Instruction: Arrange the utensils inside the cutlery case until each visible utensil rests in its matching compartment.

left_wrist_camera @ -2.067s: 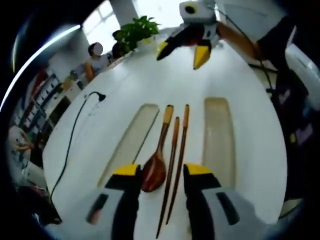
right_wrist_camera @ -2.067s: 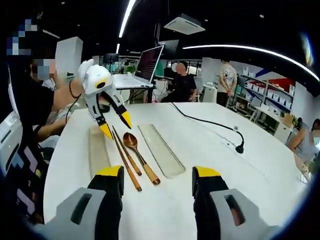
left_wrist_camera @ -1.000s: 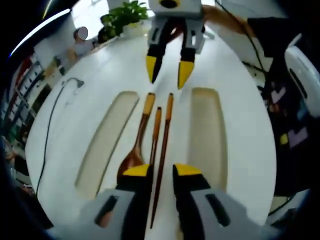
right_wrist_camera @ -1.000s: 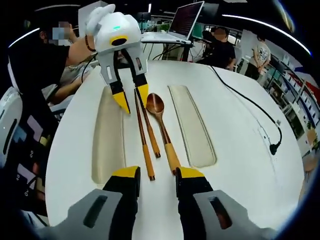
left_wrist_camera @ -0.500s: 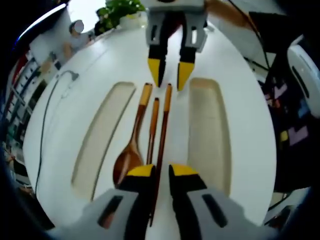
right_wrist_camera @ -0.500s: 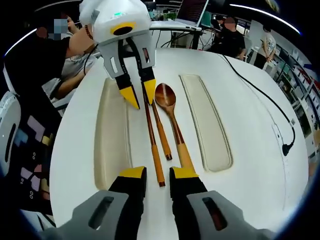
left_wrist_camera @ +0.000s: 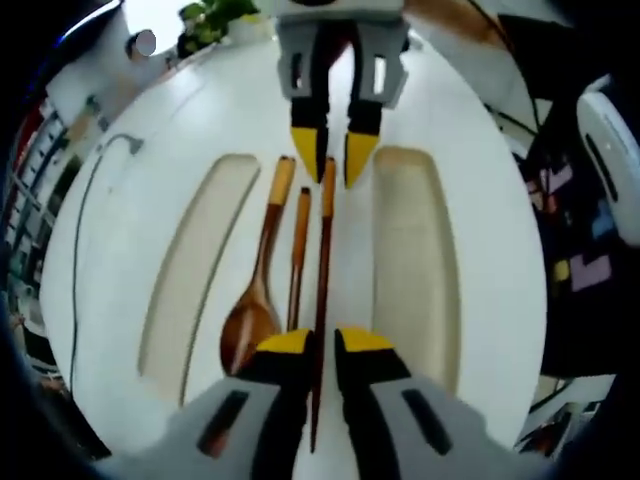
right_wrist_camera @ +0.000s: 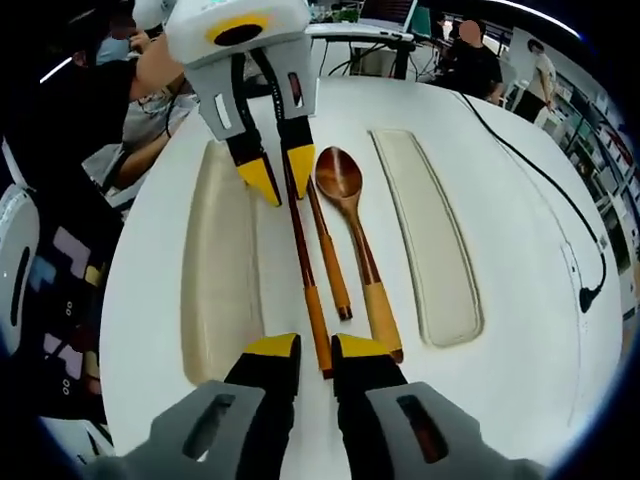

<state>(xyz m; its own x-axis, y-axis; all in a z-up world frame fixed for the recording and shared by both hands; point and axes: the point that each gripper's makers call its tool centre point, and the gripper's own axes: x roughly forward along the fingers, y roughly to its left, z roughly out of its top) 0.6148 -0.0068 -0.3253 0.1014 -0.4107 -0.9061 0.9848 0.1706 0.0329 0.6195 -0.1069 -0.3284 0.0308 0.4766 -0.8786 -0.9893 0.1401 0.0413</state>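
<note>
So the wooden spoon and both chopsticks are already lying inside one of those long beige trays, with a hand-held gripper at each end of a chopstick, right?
Not quite. The wooden spoon and both chopsticks lie on the bare white table between the two long beige trays, not inside one, as the right gripper view shows. A hand-held gripper does sit at each end of the longer chopstick.

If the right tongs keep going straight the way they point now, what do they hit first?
The right tongs straddle the near end of the long chopstick and point along it. Straight on, they likely meet the left tongs at its far end first, though depth is unclear.
</note>
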